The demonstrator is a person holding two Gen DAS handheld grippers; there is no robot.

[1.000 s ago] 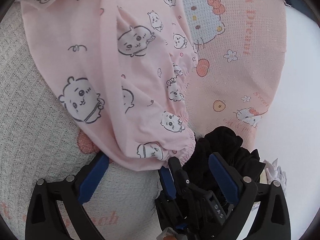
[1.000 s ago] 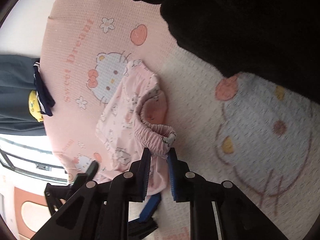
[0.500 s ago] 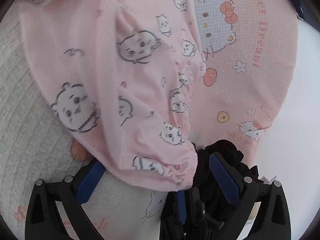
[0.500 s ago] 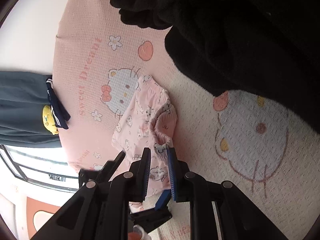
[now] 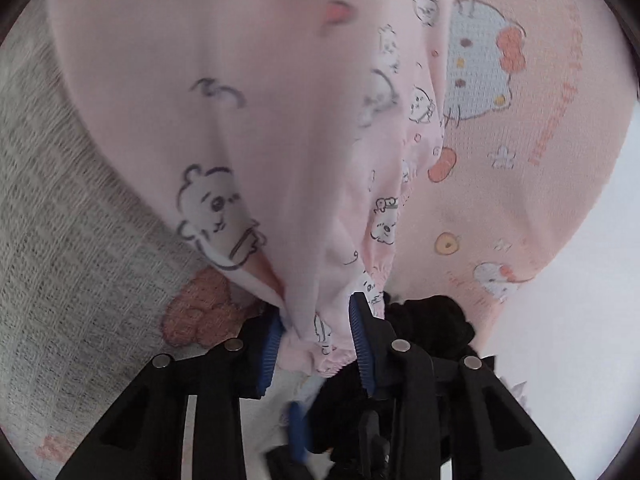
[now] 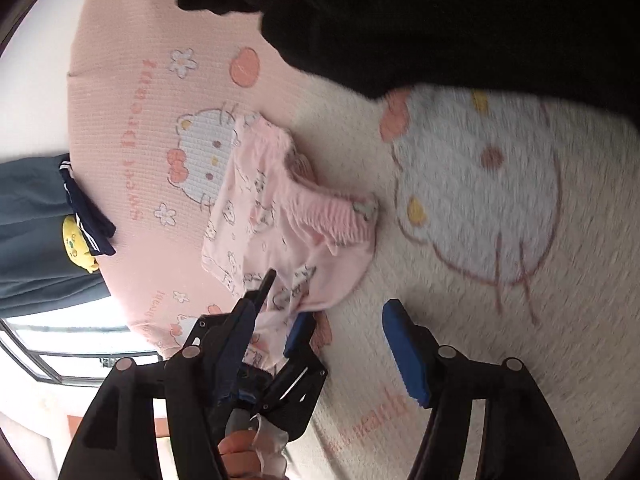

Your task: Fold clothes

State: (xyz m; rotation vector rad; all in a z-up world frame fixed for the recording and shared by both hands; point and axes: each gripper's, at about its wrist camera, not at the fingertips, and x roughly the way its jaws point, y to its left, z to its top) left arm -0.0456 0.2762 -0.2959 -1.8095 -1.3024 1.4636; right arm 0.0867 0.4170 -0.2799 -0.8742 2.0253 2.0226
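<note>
A pink garment (image 5: 248, 128) printed with small cartoon animals fills the left wrist view. Its gathered elastic hem is bunched between the blue pads (image 5: 362, 344) of my left gripper (image 5: 316, 340), which is shut on it. In the right wrist view the same garment (image 6: 280, 216) lies crumpled on the blanket, with one end raised toward the left gripper's blue pad (image 6: 300, 328). My right gripper (image 6: 324, 320) stands open around that spot, its fingers wide apart and gripping nothing. A hand (image 6: 240, 452) shows at the bottom edge.
A Hello Kitty blanket (image 6: 120, 100), pink at one side and cream (image 6: 500, 320) at the other, covers the surface. A black garment (image 6: 440, 20) lies at the top, also seen as dark cloth (image 5: 432, 320). A dark blue garment (image 6: 32, 220) lies at the left.
My right gripper has opened and let go of the pink garment's elastic edge. My left gripper, open before, has shut on the hem and the cloth now sits closer to its camera.
</note>
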